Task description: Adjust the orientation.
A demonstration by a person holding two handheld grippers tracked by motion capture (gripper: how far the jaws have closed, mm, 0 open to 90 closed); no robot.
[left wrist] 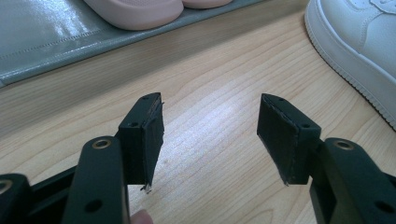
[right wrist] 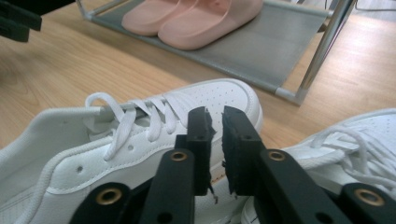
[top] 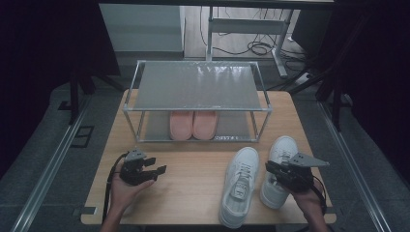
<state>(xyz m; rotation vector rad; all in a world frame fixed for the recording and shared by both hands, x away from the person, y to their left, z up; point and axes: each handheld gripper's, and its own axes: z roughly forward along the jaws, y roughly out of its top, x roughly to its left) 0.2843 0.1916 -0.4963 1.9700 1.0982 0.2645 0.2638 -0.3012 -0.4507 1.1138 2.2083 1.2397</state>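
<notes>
— White sneakers (top: 240,186) sit side by side on the bench (top: 193,188); we see our right gripper (top: 276,170) poised between them, its jaws drawn nearly together with nothing in the slim gap.

— And our left gripper (top: 155,171)?

— Jaws wide and empty over bare wood, the near sneaker (left wrist: 359,42) well off to its right. Ahead of both grippers, pink slippers (top: 193,124) rest on the lower shelf of the shoe rack (top: 197,107).

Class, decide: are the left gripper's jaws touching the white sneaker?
Apart. The left gripper view shows the left gripper open over bare wood, the white sneaker well clear.
</notes>
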